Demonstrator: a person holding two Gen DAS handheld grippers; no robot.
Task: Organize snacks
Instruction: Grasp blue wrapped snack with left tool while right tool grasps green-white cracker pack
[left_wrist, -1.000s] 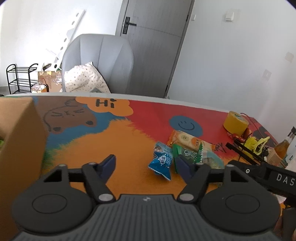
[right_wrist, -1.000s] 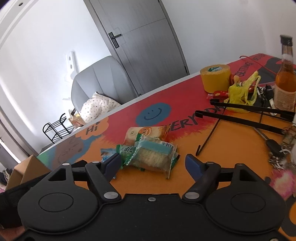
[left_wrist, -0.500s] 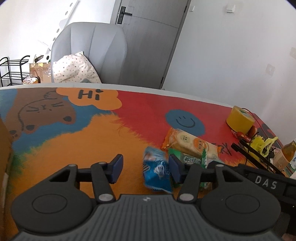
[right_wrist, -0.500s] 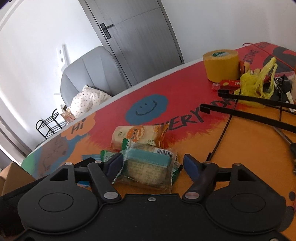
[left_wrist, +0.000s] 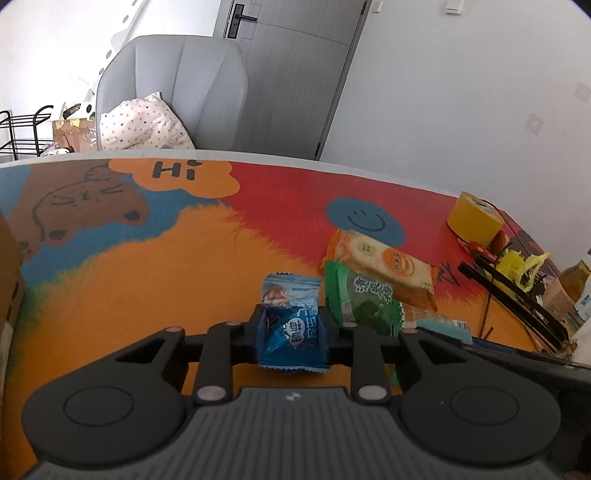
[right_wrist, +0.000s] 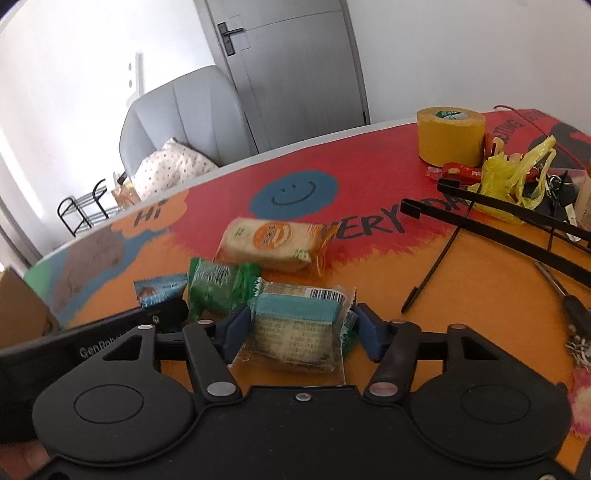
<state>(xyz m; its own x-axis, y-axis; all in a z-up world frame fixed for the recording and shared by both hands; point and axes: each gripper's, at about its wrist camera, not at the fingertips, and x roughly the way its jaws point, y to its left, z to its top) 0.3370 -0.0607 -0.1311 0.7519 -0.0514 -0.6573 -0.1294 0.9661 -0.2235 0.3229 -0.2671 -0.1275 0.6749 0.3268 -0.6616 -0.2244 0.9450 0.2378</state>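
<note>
- On the colourful desk (left_wrist: 110, 288), four snack packets lie in a loose cluster, with a cardboard box (right_wrist: 18, 306) standing well apart to the left.
- Left claw (left_wrist: 291, 328): its jaws are closing, and the pads already pinch the blue snack packet (left_wrist: 291, 321) at both side edges; the packet runs lengthwise away from the camera, straight along the claw's line.
- Right claw (right_wrist: 301, 328): its jaws are closing with the clear cracker packet (right_wrist: 299, 328) between them; the wrapper's edges crumple against both pads, so it reads as gripped.
- The green packet (right_wrist: 218, 284) and the orange packet (right_wrist: 273, 240) lie unheld, just beyond the two claws.
- Judgement: each claw has its own packet dead ahead; the left one sits nearer the box, so its lift likely goes first.
</note>
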